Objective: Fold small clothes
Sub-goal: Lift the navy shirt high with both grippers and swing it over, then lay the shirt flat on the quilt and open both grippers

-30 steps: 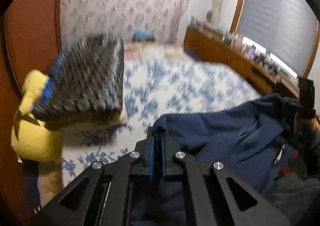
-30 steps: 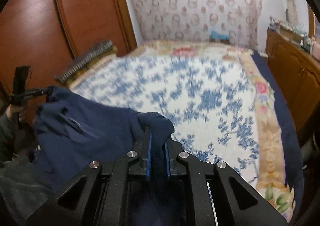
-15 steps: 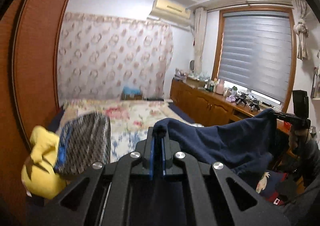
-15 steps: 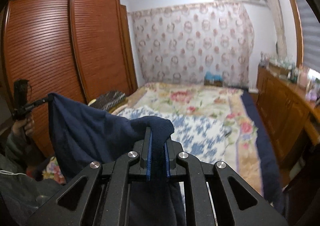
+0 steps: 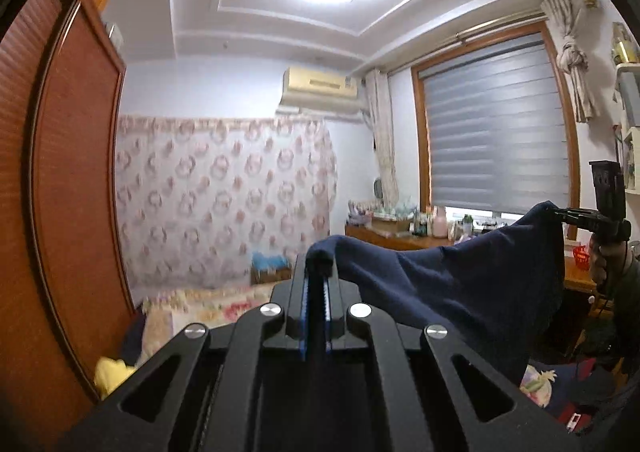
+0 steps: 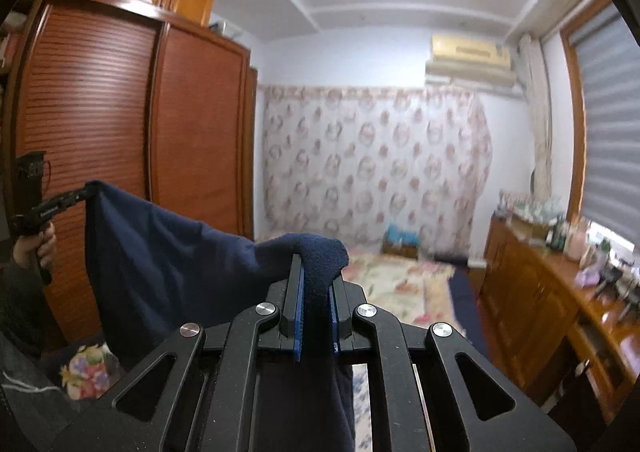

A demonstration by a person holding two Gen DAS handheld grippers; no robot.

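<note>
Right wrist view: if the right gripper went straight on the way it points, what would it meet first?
Open air at first. The right gripper, shut on the navy blue fleece garment, points toward the far floral patterned curtain; nothing nearer seems to stand in line, though depth is unclear.

Low in view sits the bed (image 6: pixel 404 284) under its floral spread, a yellow soft thing (image 5: pixel 112 372) at its near left edge beside the wardrobe (image 5: pixel 76 188)
</note>
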